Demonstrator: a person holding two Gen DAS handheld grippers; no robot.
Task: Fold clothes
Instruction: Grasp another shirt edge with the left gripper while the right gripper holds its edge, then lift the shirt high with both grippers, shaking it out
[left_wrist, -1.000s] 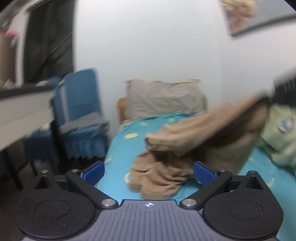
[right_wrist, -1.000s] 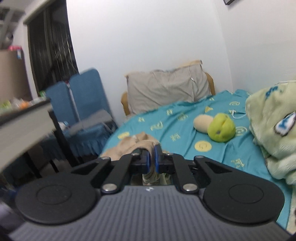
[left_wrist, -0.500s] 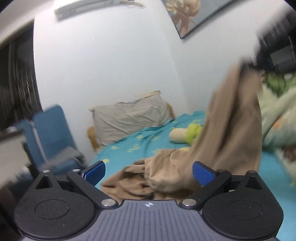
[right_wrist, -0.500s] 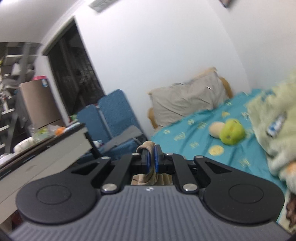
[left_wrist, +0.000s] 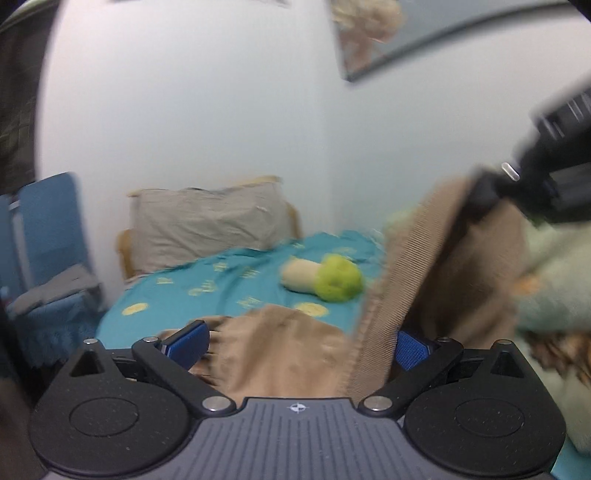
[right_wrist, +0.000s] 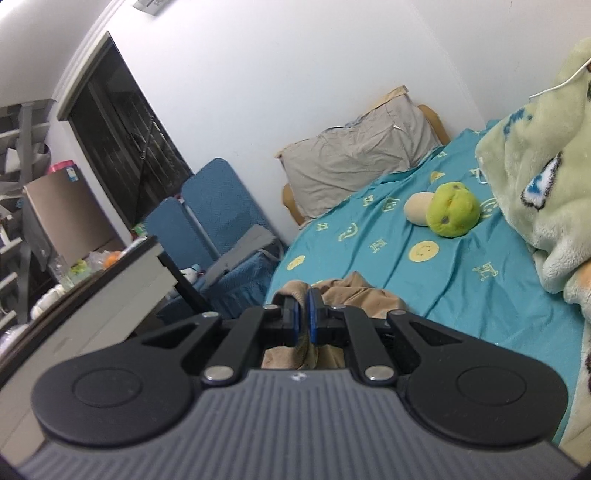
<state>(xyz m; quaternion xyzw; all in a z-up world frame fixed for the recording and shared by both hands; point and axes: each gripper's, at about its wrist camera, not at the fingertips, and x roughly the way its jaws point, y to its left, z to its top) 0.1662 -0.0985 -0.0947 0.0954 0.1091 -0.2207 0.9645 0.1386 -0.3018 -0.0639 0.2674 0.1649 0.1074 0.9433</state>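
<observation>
Your right gripper (right_wrist: 303, 317) has its jaws pinched on the tan garment (left_wrist: 280, 347), lifting a ribbed edge up at the right. Your left gripper (left_wrist: 299, 343) is spread wide, cloth bunched between its fingers on the near bed (right_wrist: 424, 280).

The tan ribbed knit garment (left_wrist: 280, 347) lies crumpled on the teal bed sheet, one ribbed edge pulled up toward 2 o'clock.
</observation>
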